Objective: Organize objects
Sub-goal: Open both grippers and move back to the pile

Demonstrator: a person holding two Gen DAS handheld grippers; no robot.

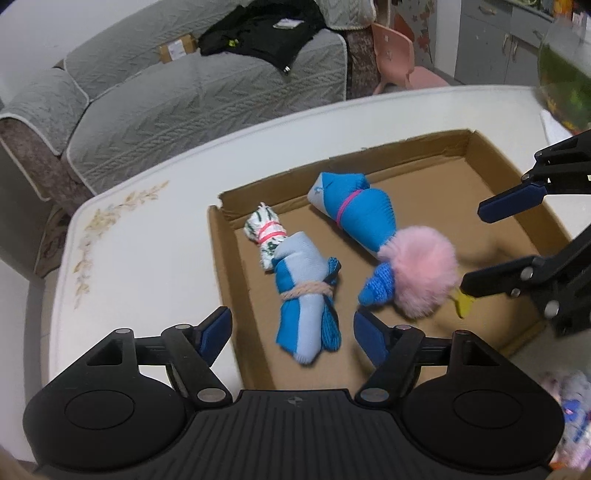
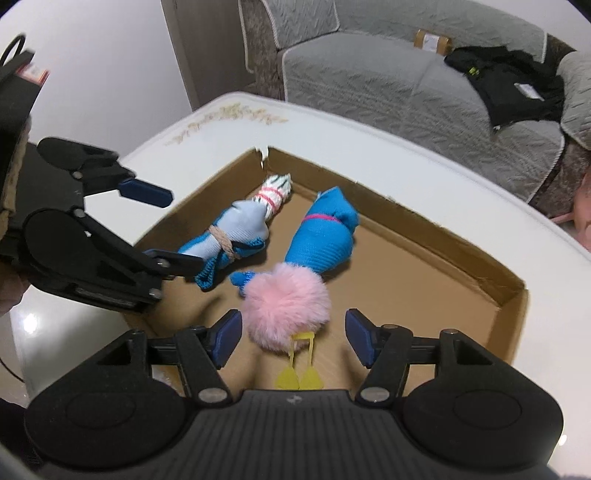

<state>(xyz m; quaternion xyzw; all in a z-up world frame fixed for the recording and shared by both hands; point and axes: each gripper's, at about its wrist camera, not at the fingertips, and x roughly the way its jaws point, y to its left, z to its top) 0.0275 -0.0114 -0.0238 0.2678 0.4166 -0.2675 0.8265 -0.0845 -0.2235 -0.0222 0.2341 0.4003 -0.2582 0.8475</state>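
I see two rolled sock bundles lying side by side in a shallow cardboard tray (image 1: 236, 266) on the white bench (image 1: 147, 251). The first sock roll (image 1: 299, 284) is pale blue and bright blue knit, tied round the middle with a beige cord, with a white patterned end bound by a pink band. The second sock roll (image 1: 354, 218) is ribbed bright blue, cinched by a thin pink band. A fluffy pink pompom (image 1: 421, 269) rests against its near end, and two flat yellow tags (image 2: 299, 376) hang from the pompom on thin stems.

My left tongs (image 1: 291, 332) are spread wide with nothing between them, hovering over the near end of the first roll. My right tongs (image 2: 291, 336) are also spread wide, with the pompom between the blue pads but not touching either.

The bench has rounded corners and a faint floral print along its edge. Behind it stands a grey quilted sofa (image 1: 177, 96) with a black garment (image 1: 266, 33) and a small brown parcel (image 1: 177, 48) on it. A pink plastic chair (image 1: 399, 55) stands beside the sofa.
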